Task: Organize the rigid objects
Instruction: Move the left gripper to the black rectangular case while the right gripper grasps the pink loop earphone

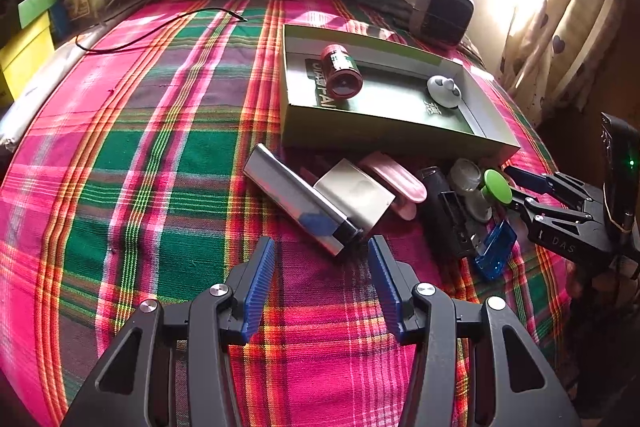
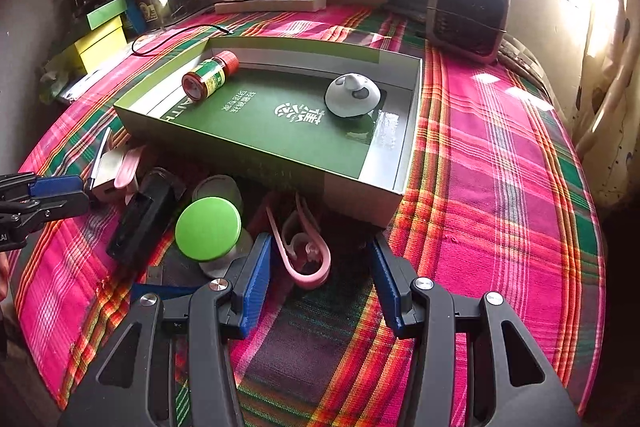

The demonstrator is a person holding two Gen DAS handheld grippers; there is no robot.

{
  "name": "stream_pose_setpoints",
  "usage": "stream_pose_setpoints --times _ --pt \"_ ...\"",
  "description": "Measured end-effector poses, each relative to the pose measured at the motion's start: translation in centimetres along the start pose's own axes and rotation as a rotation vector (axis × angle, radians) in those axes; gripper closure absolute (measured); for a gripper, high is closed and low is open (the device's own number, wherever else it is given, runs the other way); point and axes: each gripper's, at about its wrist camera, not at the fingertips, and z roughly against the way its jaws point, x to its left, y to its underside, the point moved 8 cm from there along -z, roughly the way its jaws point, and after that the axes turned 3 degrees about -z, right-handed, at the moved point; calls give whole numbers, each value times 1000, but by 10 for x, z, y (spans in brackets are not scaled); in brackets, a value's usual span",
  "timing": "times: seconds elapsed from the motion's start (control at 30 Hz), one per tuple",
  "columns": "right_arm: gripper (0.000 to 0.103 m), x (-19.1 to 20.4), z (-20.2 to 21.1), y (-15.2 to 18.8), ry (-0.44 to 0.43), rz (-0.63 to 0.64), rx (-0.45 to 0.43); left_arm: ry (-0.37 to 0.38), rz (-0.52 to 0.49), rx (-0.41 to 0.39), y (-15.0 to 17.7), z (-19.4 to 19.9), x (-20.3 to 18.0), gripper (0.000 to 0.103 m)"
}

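Plainly, both hand-held grippers stand part open with nothing between their blue pads: the left hand-held gripper (image 1: pixel 322 247) hovers over the plaid cloth (image 1: pixel 152 155) just short of a silver box (image 1: pixel 296 201), and the right hand-held gripper (image 2: pixel 320 247) hangs above a pink clip (image 2: pixel 308 259) beside a green-lidded jar (image 2: pixel 208 229). A shallow green box (image 2: pixel 256 131) on the cloth holds a red-capped bottle (image 2: pixel 210 77) lying on its side and a white dome-shaped piece (image 2: pixel 352 95), while the loose items lie clustered along its near wall
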Motion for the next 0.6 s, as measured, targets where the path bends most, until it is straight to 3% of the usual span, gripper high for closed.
stream_pose_setpoints --times 0.2,0.3,0.6 --pt "55 4 -1 0 -7 12 -2 -25 -14 -3 -3 -3 -1 55" --pt "69 4 1 0 -6 9 -9 -27 -4 -5 -3 -3 2 55" --pt "78 6 5 2 -6 4 -21 -65 11 -2 1 3 20 55"
